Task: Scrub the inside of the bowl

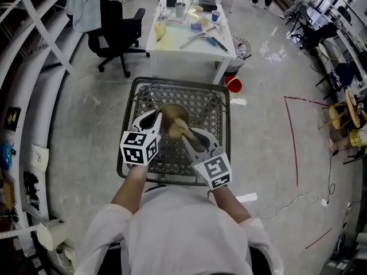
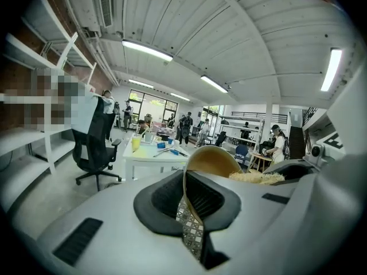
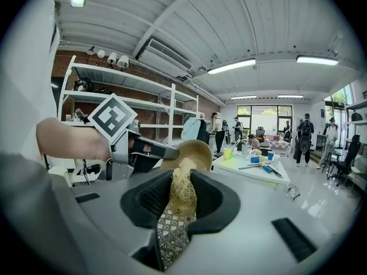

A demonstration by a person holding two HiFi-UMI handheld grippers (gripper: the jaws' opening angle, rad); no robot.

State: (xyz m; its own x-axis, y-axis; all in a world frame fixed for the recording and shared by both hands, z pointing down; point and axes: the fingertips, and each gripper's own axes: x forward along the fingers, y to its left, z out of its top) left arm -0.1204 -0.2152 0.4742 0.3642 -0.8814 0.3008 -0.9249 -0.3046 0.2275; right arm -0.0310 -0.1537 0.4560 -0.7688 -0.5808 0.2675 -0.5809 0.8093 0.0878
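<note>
Head view: at frame centre, over the dark wire-mesh table (image 1: 127, 125), the left gripper (image 1: 159, 119) has its jaws closed on the rim of the tan round wooden bowl (image 1: 172, 114). The right gripper (image 1: 189, 135) has its jaws clamped on a pale fibrous scrubbing pad (image 1: 179, 129), whose tip is at the bowl's opening.

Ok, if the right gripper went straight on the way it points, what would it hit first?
The bowl, most likely. The right gripper is shut on the scrubber, which points into the bowl's hollow; the left gripper holds the bowl by its rim. Whether the scrubber already touches the bowl is unclear.
</note>
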